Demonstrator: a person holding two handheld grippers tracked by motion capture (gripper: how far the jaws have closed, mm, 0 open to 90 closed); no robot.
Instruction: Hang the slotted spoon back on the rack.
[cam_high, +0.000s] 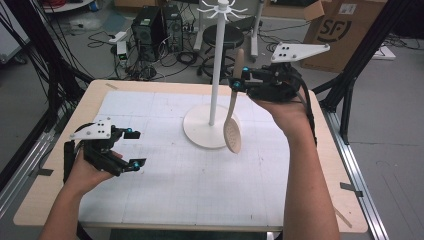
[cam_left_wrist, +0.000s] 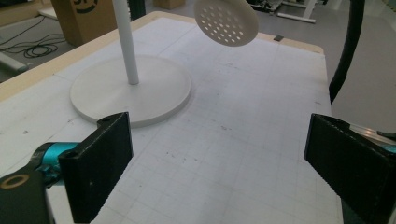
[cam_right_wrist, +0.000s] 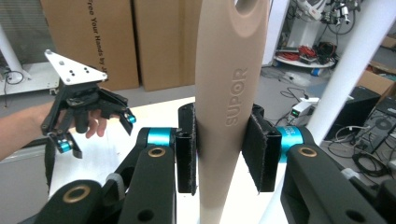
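right gripper (cam_high: 239, 80) fingers clamped on the slotted spoon (cam_high: 233, 129) handle, spoon hanging bowl-down at frame centre, just right of the white hook stand (cam_high: 213, 75). left gripper (cam_high: 134, 148) at lower left over the tabletop (cam_high: 200, 190), fingers wide open, nothing between them.

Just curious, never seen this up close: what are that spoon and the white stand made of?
Spoon: probably matte beige plastic or nylon; its handle bears moulded lettering and the bowl has neat round holes. Stand: smooth white, painted metal or plastic; the look leaves it open.
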